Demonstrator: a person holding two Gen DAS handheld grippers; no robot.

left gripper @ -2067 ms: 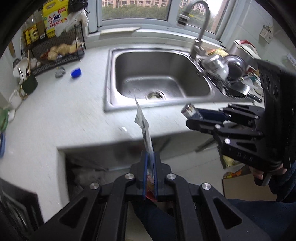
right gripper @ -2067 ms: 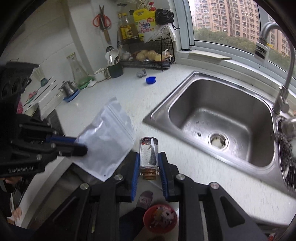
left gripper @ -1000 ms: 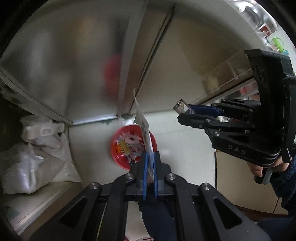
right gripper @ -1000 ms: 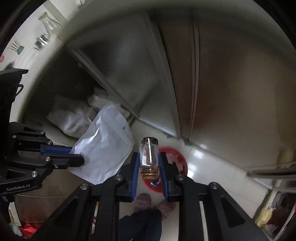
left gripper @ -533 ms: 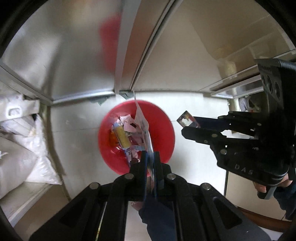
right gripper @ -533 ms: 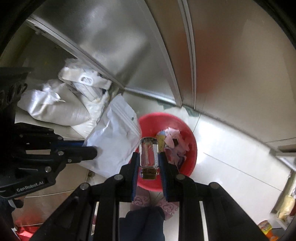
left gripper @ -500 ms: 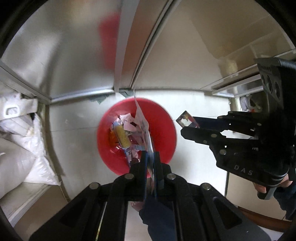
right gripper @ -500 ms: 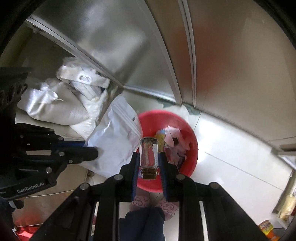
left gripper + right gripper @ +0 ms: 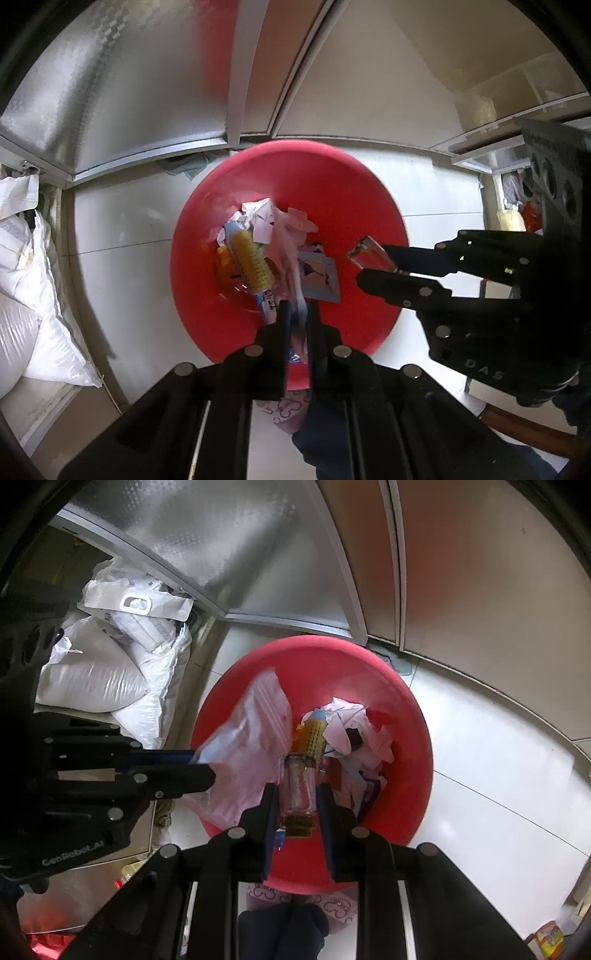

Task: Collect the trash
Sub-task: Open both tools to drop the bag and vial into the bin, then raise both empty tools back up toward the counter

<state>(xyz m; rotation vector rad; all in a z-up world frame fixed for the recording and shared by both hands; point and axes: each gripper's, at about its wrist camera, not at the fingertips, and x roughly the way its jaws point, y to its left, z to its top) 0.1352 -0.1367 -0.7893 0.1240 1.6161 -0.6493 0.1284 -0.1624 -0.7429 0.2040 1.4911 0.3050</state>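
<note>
A red trash bin [image 9: 332, 177] stands on the floor below both grippers; it also shows in the right wrist view [image 9: 406, 738]. It holds crumpled paper and a yellow-and-blue wrapper [image 9: 251, 262]. My left gripper [image 9: 297, 314] is shut on a clear zip bag [image 9: 247, 746], which hangs over the bin's left side. My right gripper [image 9: 295, 794] is shut on a small glass jar [image 9: 297, 786] with a gold lid, held over the bin; the jar shows in the left wrist view [image 9: 369, 254].
Metal cabinet doors [image 9: 147, 92] rise behind the bin. White sacks [image 9: 103, 672] lie in the open cabinet at the left. The floor [image 9: 498, 775] is white tile. A person's slippered feet [image 9: 295, 897] stand just in front of the bin.
Both grippers have dropped from the counter and sink down to the red bin and moved closer over it. The bag now hangs blurred and lower over the bin; both grips are unchanged.
</note>
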